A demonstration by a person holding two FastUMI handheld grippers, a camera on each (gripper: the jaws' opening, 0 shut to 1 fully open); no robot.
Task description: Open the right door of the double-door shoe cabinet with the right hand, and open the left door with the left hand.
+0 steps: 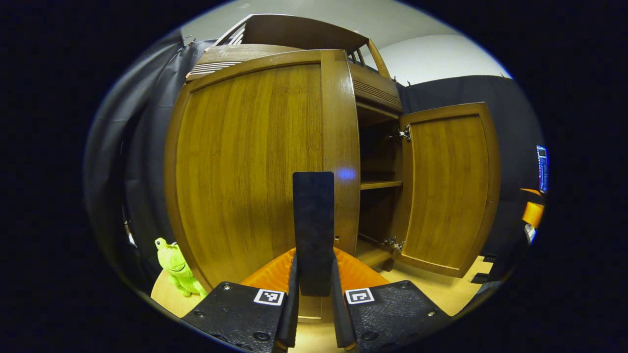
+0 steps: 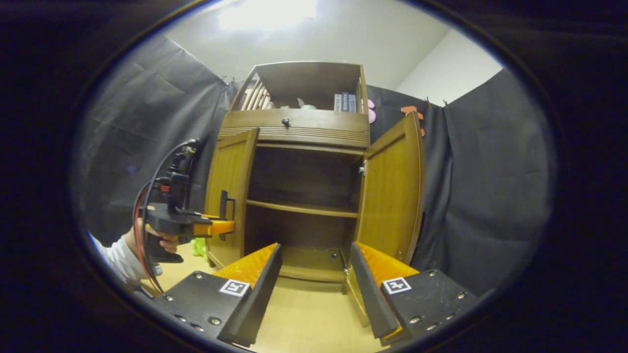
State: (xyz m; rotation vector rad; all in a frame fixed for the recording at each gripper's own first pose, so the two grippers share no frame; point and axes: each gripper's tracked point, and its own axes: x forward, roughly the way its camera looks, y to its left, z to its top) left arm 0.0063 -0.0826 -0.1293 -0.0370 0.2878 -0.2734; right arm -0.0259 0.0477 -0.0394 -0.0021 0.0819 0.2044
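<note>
Left gripper (image 1: pixel 314 294) low at centre of the left gripper view, fingers pressed on either side of the black handle (image 1: pixel 314 230) of the left door (image 1: pixel 250 166), which fills the middle-left of the frame, swung partly out. Green frog toy (image 1: pixel 176 267) at lower left on the pale wooden floor (image 1: pixel 441 289). Further in, right of centre, dark interior with a shelf (image 1: pixel 380 185), then the right door (image 1: pixel 449 191) swung wide, hinges showing. In the right gripper view, right gripper (image 2: pixel 314 289) at bottom centre, fingers spread apart, nothing between them. Beyond, centre frame, shoe cabinet (image 2: pixel 299 122) with both doors open. At middle left, a hand (image 2: pixel 162 240) with white sleeve (image 2: pixel 115 260) clamping the other gripper onto the handle. Books (image 2: pixel 345 103) in the top compartment, upper centre.
</note>
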